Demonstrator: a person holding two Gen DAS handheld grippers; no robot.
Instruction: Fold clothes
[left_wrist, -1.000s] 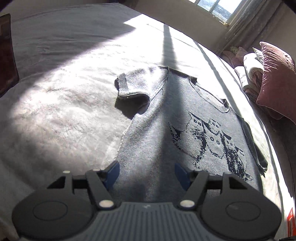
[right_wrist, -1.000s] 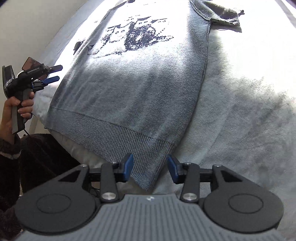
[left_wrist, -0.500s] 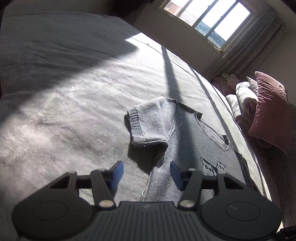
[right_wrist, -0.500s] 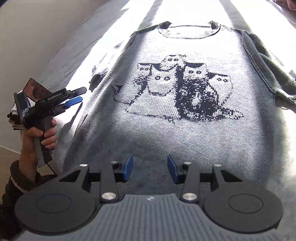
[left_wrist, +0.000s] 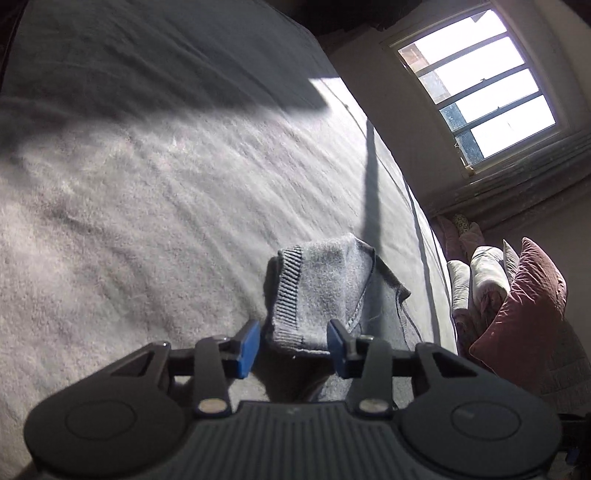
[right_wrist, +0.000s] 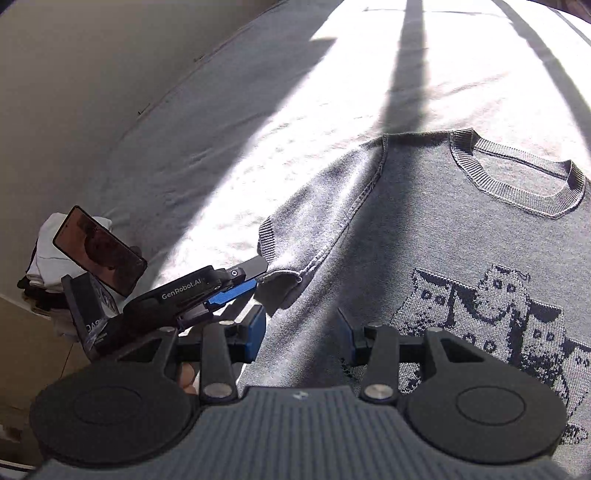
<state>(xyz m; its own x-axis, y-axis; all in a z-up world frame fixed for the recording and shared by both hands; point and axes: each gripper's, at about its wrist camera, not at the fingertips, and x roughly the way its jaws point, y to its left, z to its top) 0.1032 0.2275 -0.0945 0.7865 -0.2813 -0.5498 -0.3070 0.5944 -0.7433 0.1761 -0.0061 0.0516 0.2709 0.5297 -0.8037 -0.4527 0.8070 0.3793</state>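
A grey knit sweater (right_wrist: 424, 229) with a cat pattern lies flat, front up, on the bed. Its short sleeve (left_wrist: 321, 288) is folded over, with the ribbed cuff toward me. My left gripper (left_wrist: 293, 347) straddles that cuff. Its jaws are closing, and a sliver of gap still shows at each blue pad. In the right wrist view the left gripper (right_wrist: 258, 275) has its tips at the cuff's edge. My right gripper (right_wrist: 301, 339) hovers open over the sweater's body below the sleeve, with nothing between its pads.
The grey bed cover (left_wrist: 147, 221) spreads wide to the left of the sweater. Pillows and bedding (left_wrist: 524, 306) are stacked at the right under a window (left_wrist: 480, 85). A phone (right_wrist: 99, 251) rides on the left gripper; folded clothes (right_wrist: 48, 240) sit behind it by the wall.
My left gripper moved from the sweater's lower side up to the sleeve cuff and narrowed its jaws. My right gripper travelled from the hem corner up over the cat pattern toward the sleeve, still open.
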